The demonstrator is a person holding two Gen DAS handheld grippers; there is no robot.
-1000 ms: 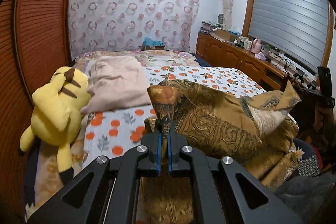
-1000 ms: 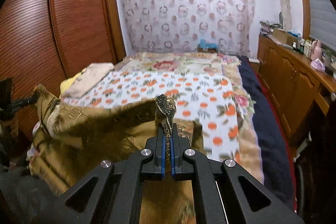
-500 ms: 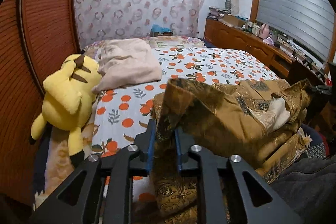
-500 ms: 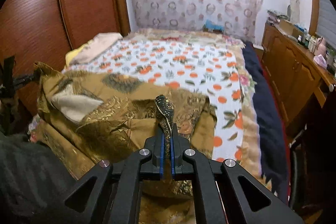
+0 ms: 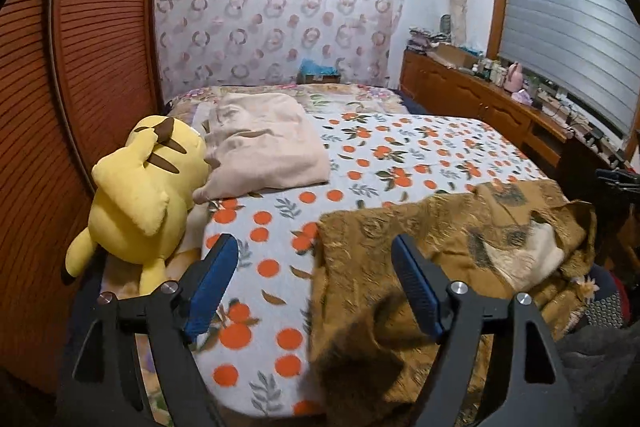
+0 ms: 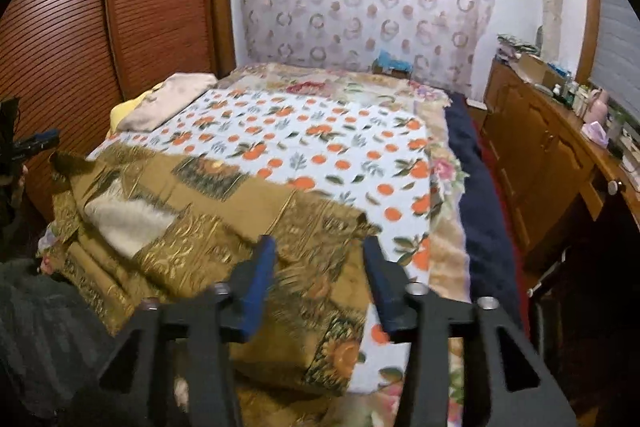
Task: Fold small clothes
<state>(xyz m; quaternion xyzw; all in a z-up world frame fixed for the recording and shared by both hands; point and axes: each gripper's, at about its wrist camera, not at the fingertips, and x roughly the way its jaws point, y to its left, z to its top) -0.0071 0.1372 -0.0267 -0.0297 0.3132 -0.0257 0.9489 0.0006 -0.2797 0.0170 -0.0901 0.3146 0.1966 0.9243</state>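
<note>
The bed [image 5: 420,147], under its orange-print sheet, fills the room between a red wardrobe [image 5: 80,67] and a curtain. A second ago both my grippers pinched corners of the brown patterned garment [image 5: 440,239]; now my left gripper [image 5: 312,283] and right gripper [image 6: 318,279] are spreading, their 2 pairs of jaws gripping nothing. The cloth has dropped onto the near edge, seemingly doubled over, though blur hides its hem. This fold looks laid down.
</note>
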